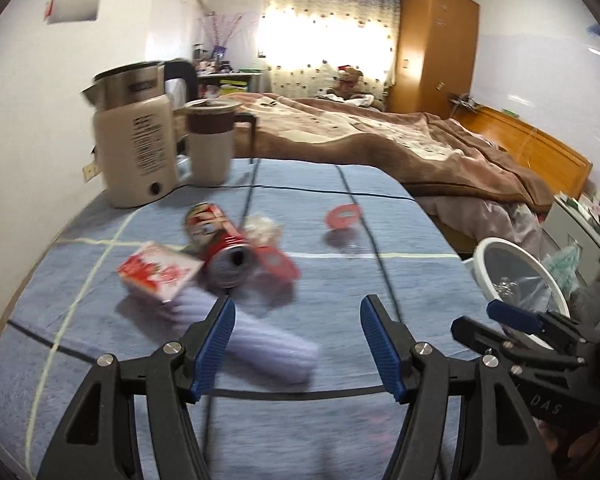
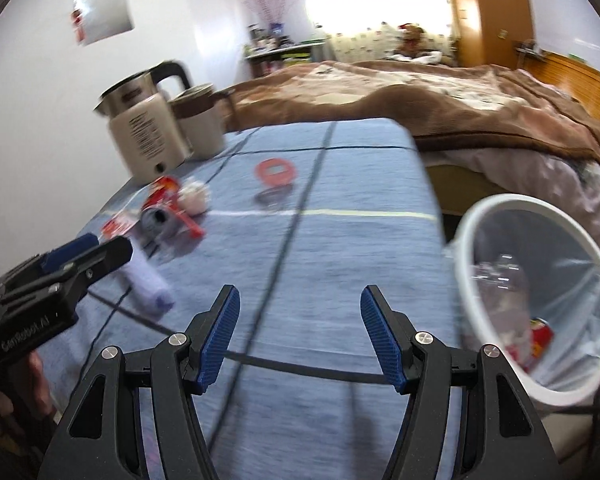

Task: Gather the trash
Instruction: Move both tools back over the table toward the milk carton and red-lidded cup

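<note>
Trash lies on the blue tablecloth: a red can on its side, a red-and-white packet, a crumpled white wad, a red flat lid, a red ring-shaped lid and a pale purple ribbed roll. My left gripper is open and empty, just in front of the purple roll. My right gripper is open and empty over the cloth, left of the white bin, which holds a clear bottle and a red can. The pile shows in the right wrist view.
A cream kettle and a lidded cream mug stand at the table's far left. A black cord runs across the cloth. A bed with a brown blanket lies beyond the table. The bin stands off the table's right edge.
</note>
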The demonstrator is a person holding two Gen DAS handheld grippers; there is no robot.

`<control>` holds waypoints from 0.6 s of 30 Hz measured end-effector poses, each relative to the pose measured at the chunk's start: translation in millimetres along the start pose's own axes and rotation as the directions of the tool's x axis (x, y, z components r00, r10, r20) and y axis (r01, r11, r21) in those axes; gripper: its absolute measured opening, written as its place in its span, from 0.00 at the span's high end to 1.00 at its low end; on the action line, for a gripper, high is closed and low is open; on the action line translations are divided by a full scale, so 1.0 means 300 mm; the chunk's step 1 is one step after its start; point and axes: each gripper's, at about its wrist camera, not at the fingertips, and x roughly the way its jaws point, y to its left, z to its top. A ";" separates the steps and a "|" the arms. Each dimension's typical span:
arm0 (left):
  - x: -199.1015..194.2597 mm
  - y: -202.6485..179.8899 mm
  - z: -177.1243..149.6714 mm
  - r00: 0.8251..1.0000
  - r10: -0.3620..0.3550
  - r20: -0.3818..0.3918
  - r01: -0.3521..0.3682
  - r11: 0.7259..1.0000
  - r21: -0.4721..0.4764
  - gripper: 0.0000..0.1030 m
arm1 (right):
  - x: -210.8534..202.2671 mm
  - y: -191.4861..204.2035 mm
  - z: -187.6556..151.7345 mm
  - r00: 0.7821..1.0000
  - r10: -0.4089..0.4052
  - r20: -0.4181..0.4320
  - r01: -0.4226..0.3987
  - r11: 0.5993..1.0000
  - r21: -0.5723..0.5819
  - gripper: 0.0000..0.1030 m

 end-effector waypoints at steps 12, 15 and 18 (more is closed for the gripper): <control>0.013 0.233 0.001 0.994 0.108 -0.014 -0.109 0.989 -0.095 0.34 | 0.128 0.118 0.066 0.999 0.013 -0.030 -0.014 0.999 -0.038 0.38; 0.044 0.279 0.011 0.993 0.113 -0.034 -0.116 0.987 -0.115 0.34 | 0.162 0.100 0.101 0.999 -0.007 -0.032 0.006 1.000 -0.017 0.38; 0.061 0.314 0.020 0.993 0.112 -0.029 -0.115 0.985 -0.131 0.34 | 0.196 0.084 0.146 0.999 -0.038 -0.029 0.038 0.999 -0.011 0.38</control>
